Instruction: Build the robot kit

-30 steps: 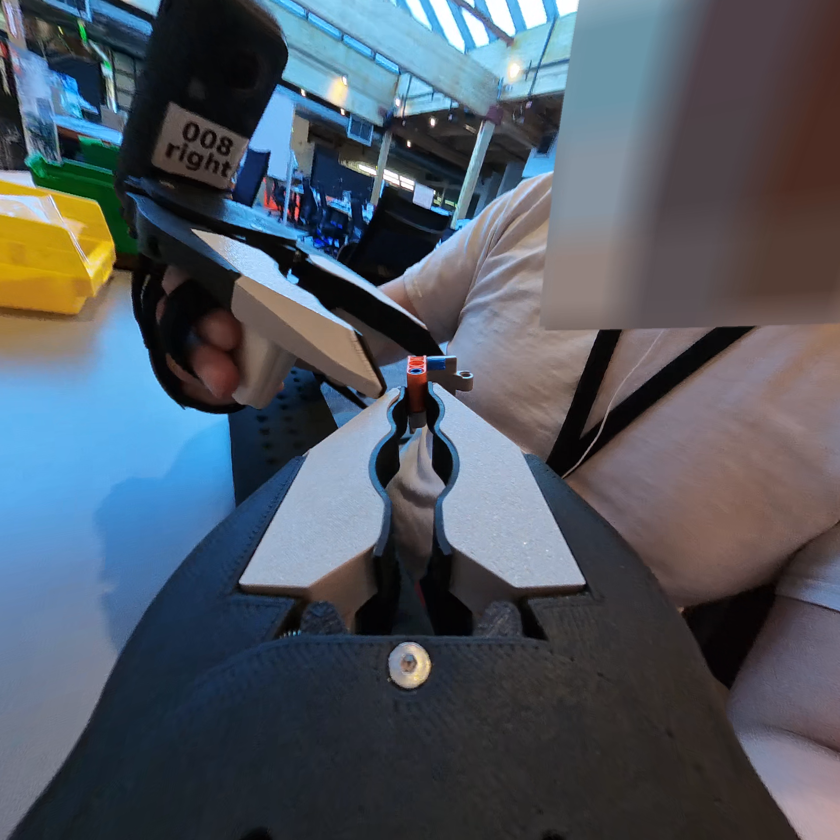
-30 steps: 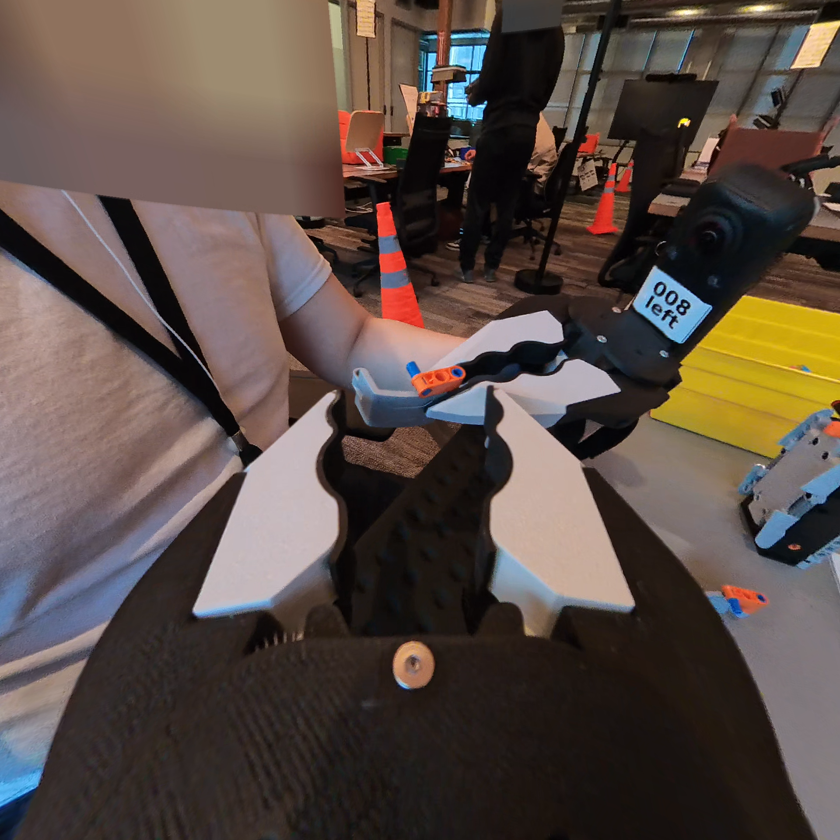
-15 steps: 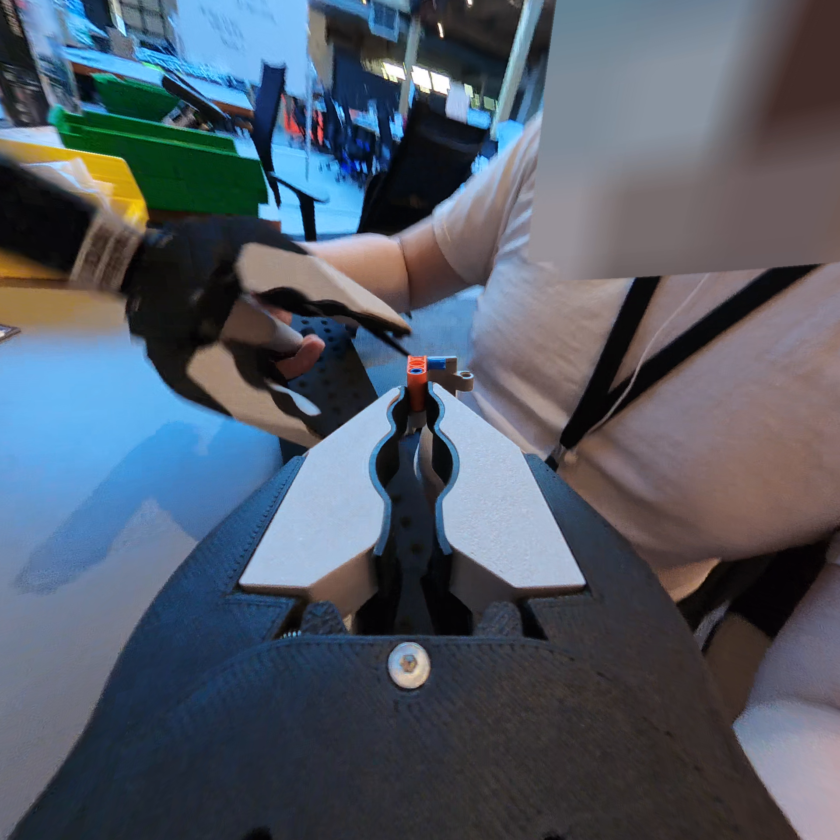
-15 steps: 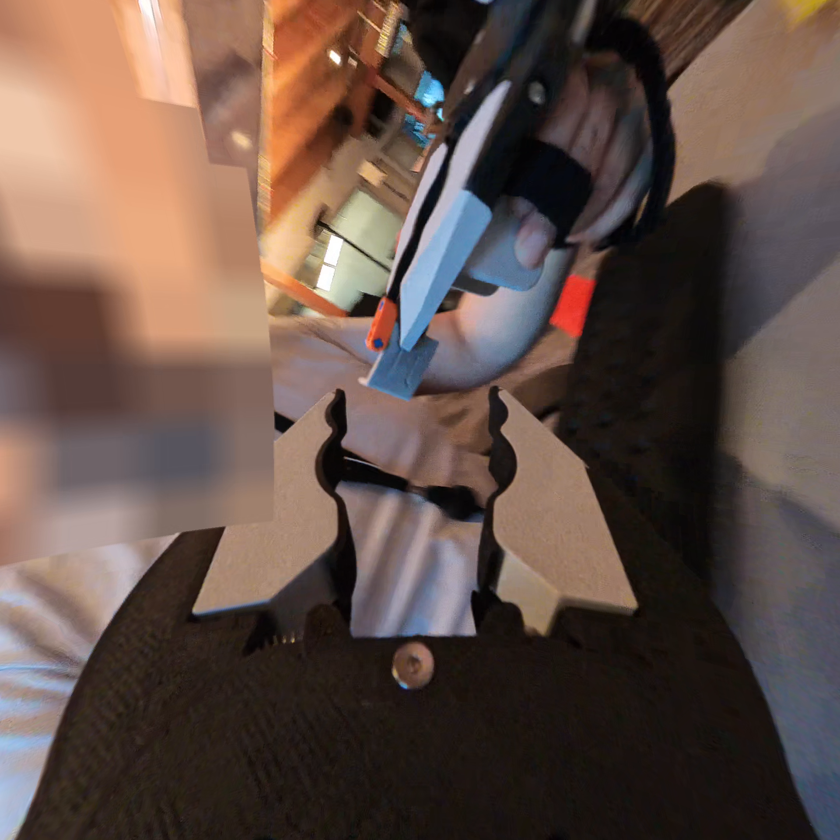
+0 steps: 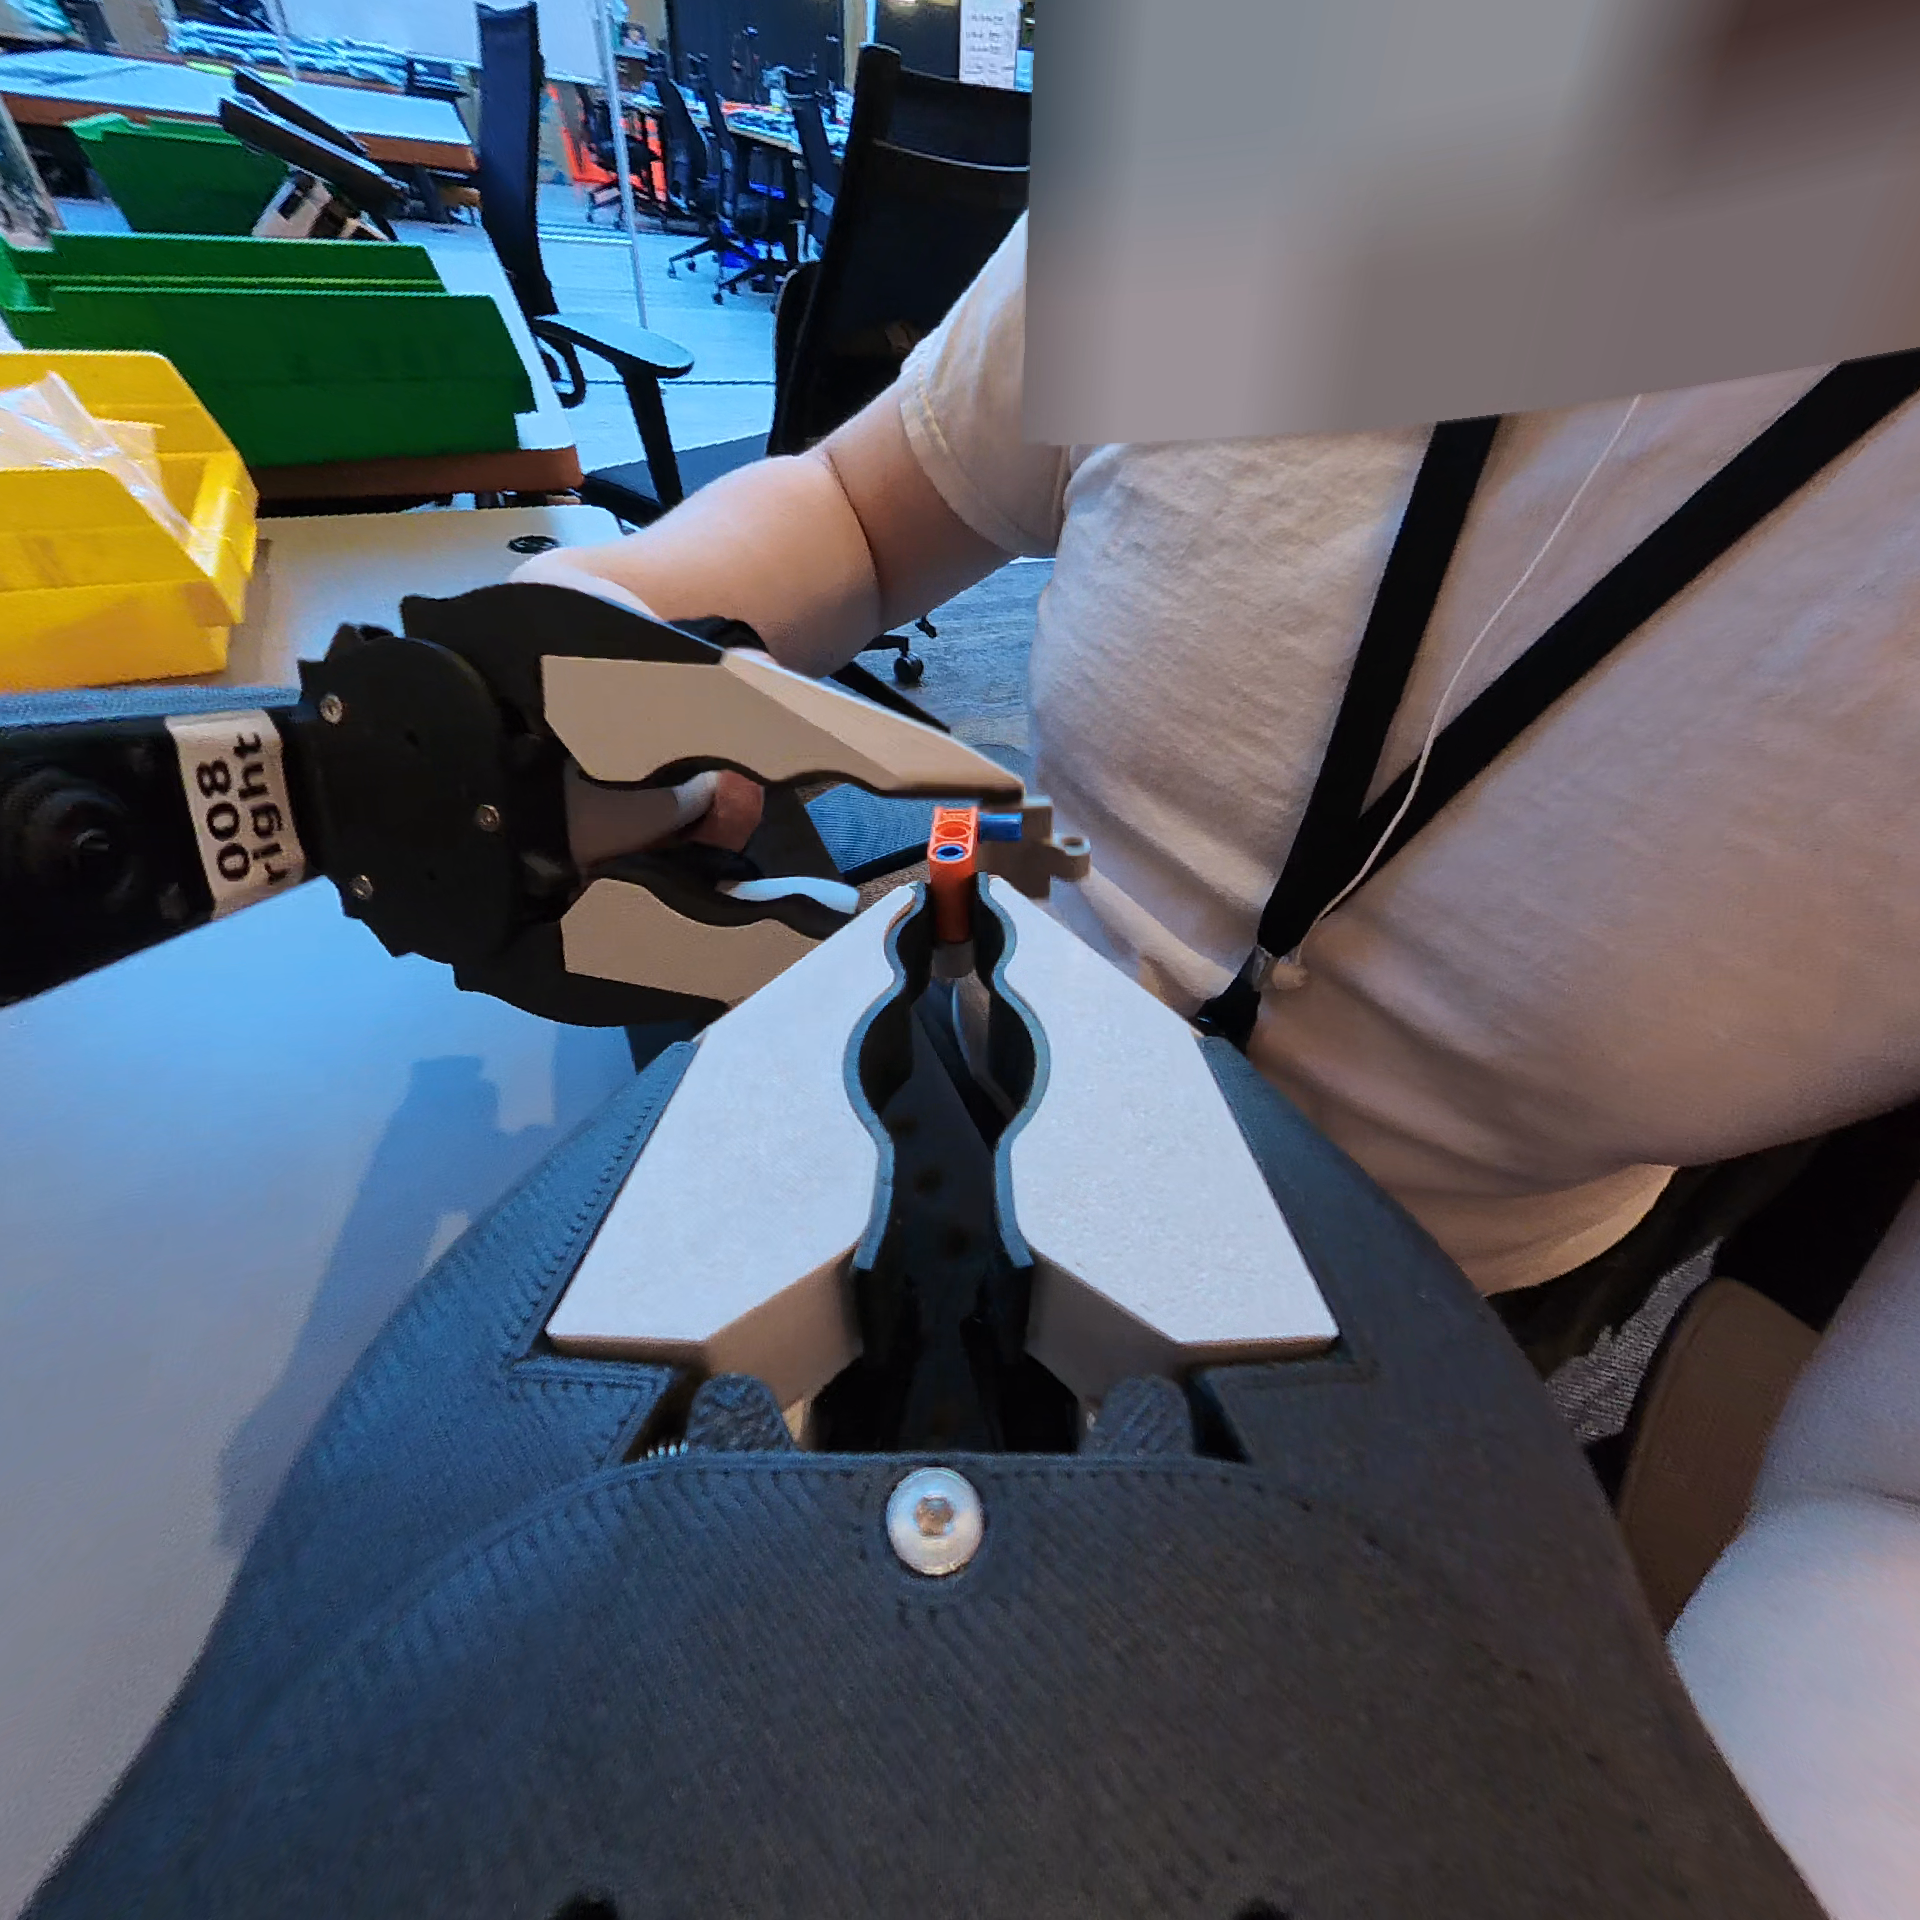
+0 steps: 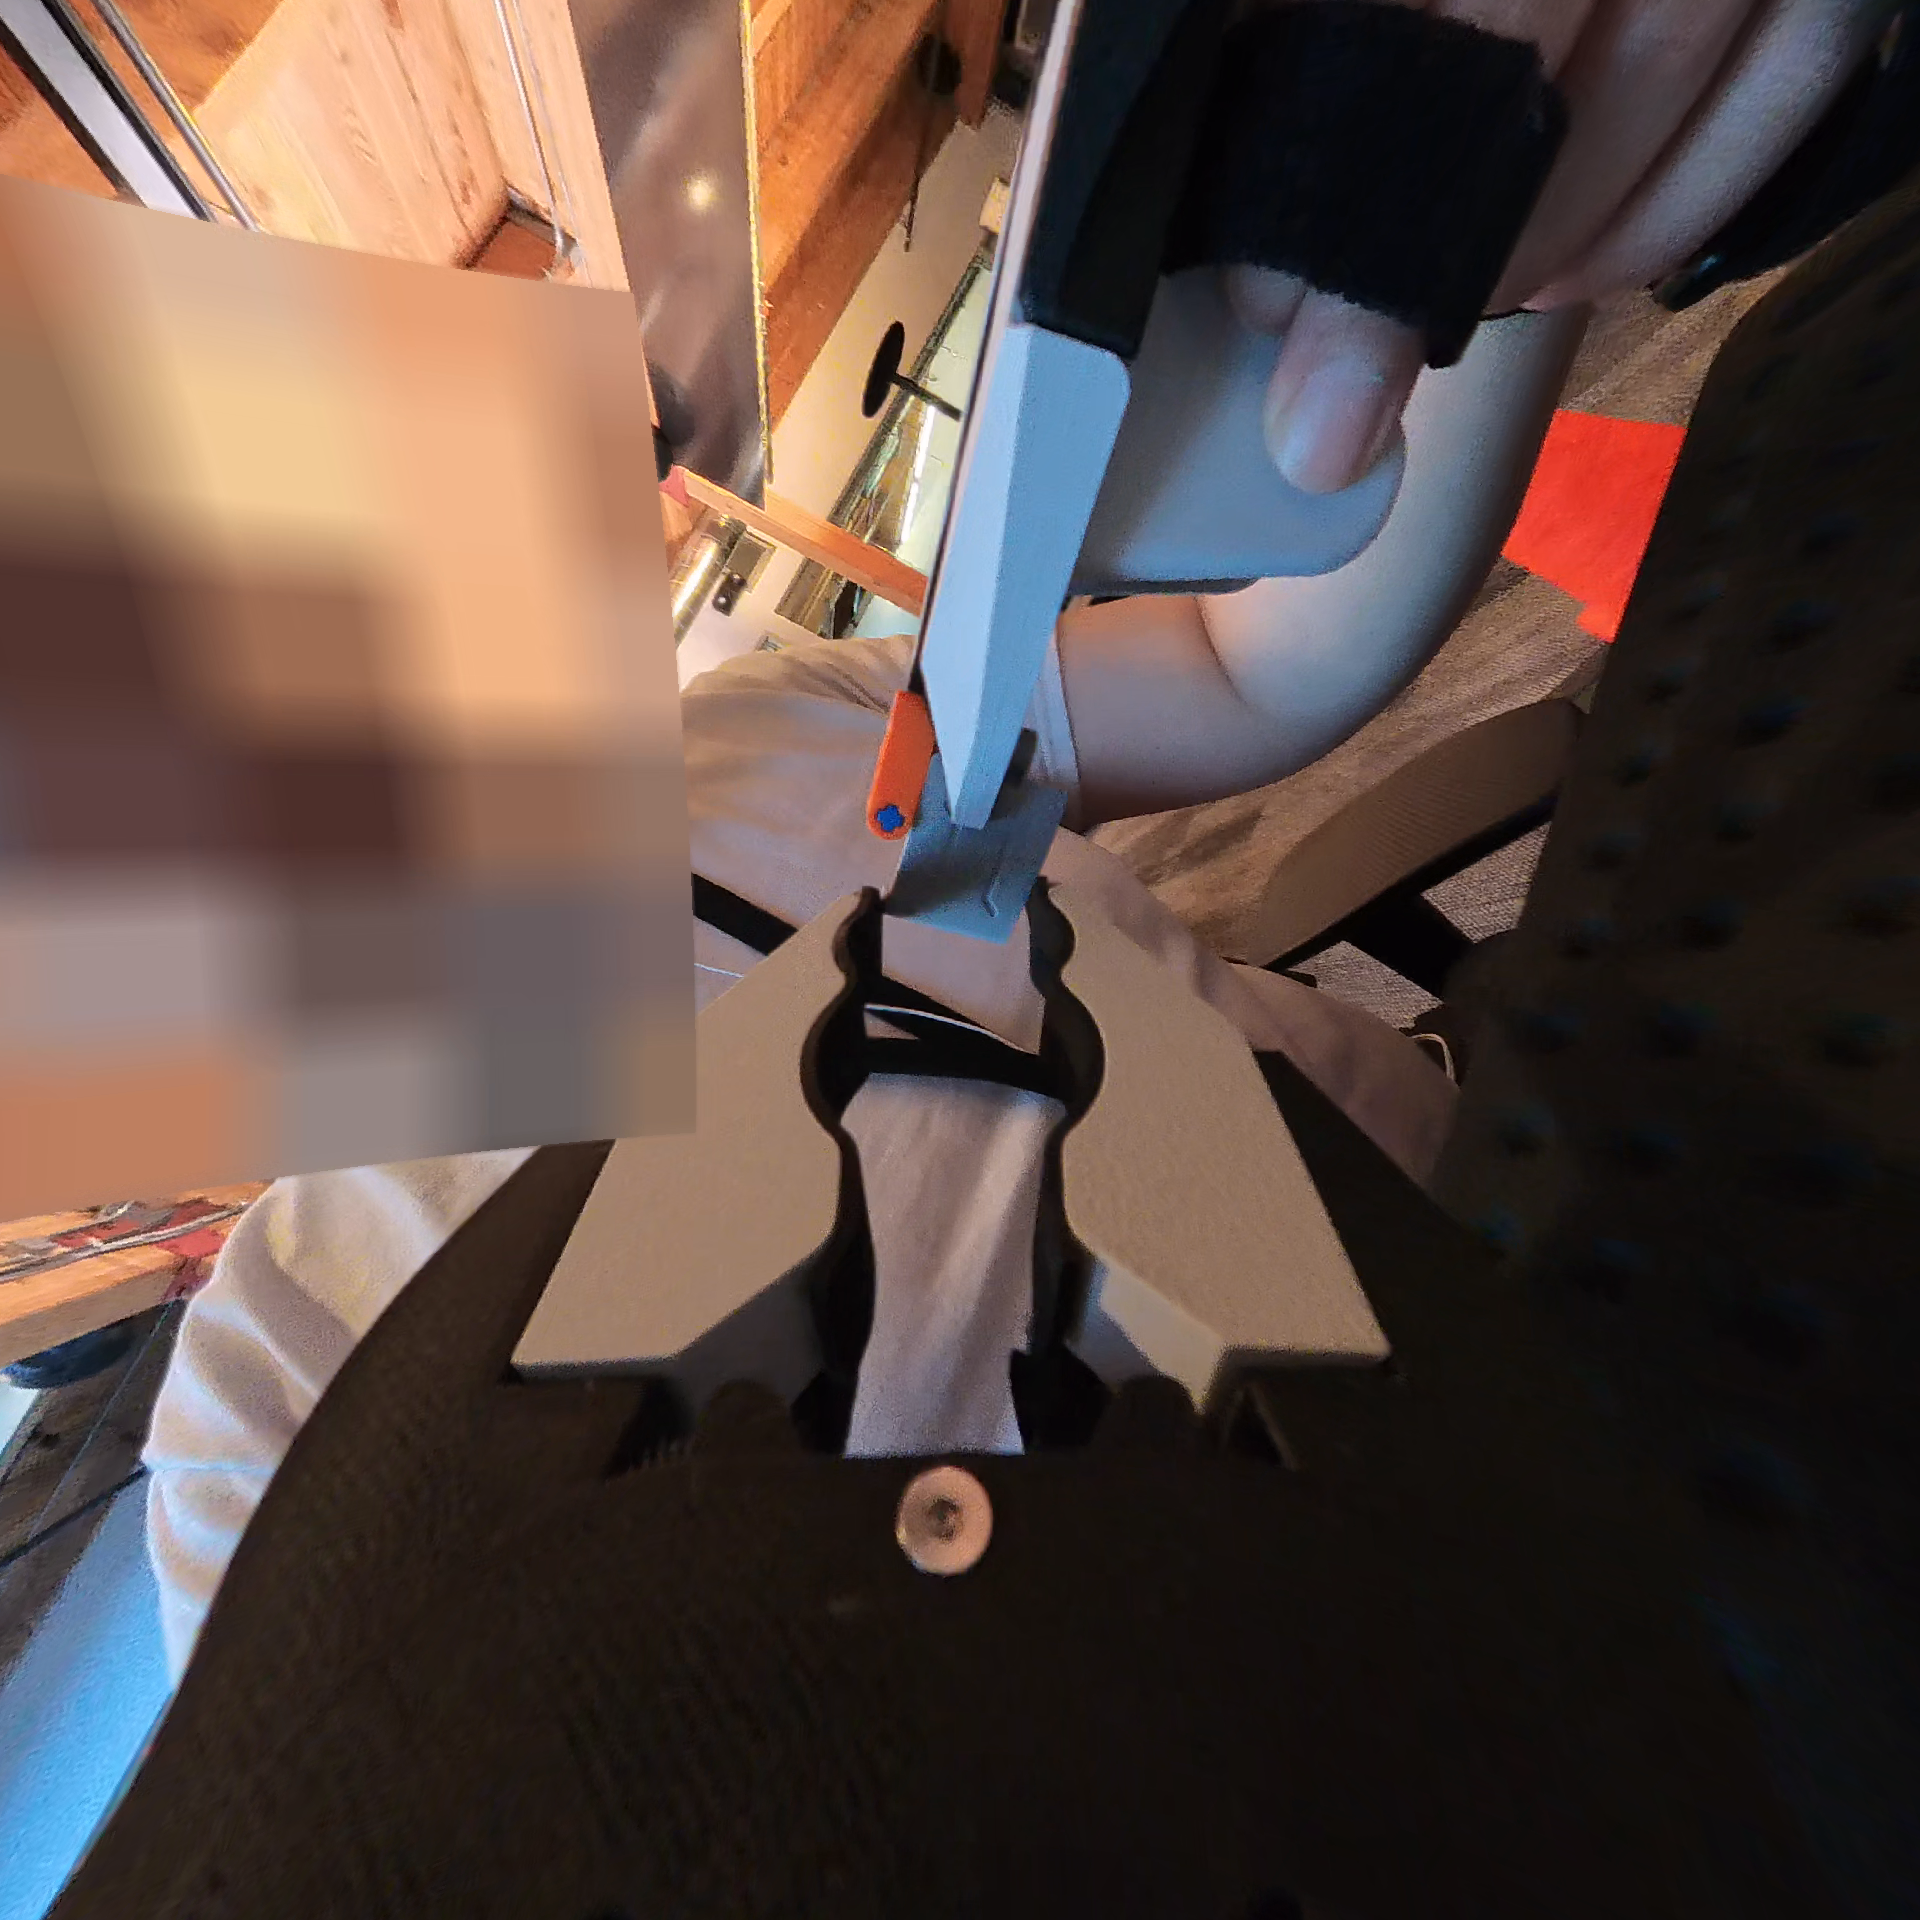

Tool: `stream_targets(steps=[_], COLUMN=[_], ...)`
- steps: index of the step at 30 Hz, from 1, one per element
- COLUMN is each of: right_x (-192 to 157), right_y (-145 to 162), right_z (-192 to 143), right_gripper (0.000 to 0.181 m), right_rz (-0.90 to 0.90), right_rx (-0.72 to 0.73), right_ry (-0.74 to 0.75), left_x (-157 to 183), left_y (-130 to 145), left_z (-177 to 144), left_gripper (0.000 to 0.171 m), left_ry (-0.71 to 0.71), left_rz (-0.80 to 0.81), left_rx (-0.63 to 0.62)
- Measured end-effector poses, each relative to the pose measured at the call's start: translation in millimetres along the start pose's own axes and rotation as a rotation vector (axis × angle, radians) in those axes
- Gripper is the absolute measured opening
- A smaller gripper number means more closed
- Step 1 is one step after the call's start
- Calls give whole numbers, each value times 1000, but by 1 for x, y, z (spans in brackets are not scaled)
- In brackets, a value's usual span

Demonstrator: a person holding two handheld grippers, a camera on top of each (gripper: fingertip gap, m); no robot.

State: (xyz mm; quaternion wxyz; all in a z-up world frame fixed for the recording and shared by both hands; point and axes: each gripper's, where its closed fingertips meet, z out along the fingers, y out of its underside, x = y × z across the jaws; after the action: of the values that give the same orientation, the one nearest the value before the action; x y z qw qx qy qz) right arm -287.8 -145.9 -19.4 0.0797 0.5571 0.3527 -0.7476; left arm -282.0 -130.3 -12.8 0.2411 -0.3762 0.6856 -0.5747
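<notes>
My left gripper (image 5: 951, 896) is shut on a small orange beam (image 5: 951, 868) held upright in the air. A blue pin (image 5: 1000, 826) and a grey angled part (image 5: 1049, 847) stick out from its top to the right. My right gripper (image 6: 956, 899) is open and rolled on its side. The grey part (image 6: 966, 868) sits just in front of the gap between its tips. In the left wrist view its upper finger (image 5: 790, 727) touches the top of the grey part, and its lower finger (image 5: 675, 935) stays well below. The left gripper's finger (image 6: 997, 623) and the orange beam (image 6: 902, 769) hang from above in the right wrist view.
A person in a white shirt (image 5: 1455, 831) sits close behind both grippers. The grey table (image 5: 208, 1195) holds a yellow bin (image 5: 114, 540) and green bins (image 5: 270, 332) at the far left. A black perforated mat (image 6: 1714, 935) lies beside the grippers. An office chair (image 5: 582, 343) stands beyond the table. My two grippers' fingertips are within a few centimetres of each other.
My right gripper has rolled onto its side and moved in until the grey part lies at its open tips. My left gripper kept its hold on the orange beam.
</notes>
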Motion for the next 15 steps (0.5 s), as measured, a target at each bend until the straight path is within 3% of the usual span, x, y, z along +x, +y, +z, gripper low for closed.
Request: stream_targets(steps=[4, 9, 12, 15], right_x=[1, 17, 27, 32], right_y=[-1, -21, -39, -50], right_z=[-6, -34, -62, -81], right_gripper=[26, 27, 27, 27], right_rz=[14, 6, -8, 9], right_rx=[34, 206, 377, 501], right_ry=[-8, 69, 143, 142], left_x=[-11, -47, -49, -47], left_y=[0, 15, 12, 8], left_z=[0, -32, -54, -42], left_gripper=[6, 63, 54, 41], left_ry=[-46, -356, -575, -701], left_rz=[-21, -120, -115, -52], left_rx=[19, 39, 91, 48])
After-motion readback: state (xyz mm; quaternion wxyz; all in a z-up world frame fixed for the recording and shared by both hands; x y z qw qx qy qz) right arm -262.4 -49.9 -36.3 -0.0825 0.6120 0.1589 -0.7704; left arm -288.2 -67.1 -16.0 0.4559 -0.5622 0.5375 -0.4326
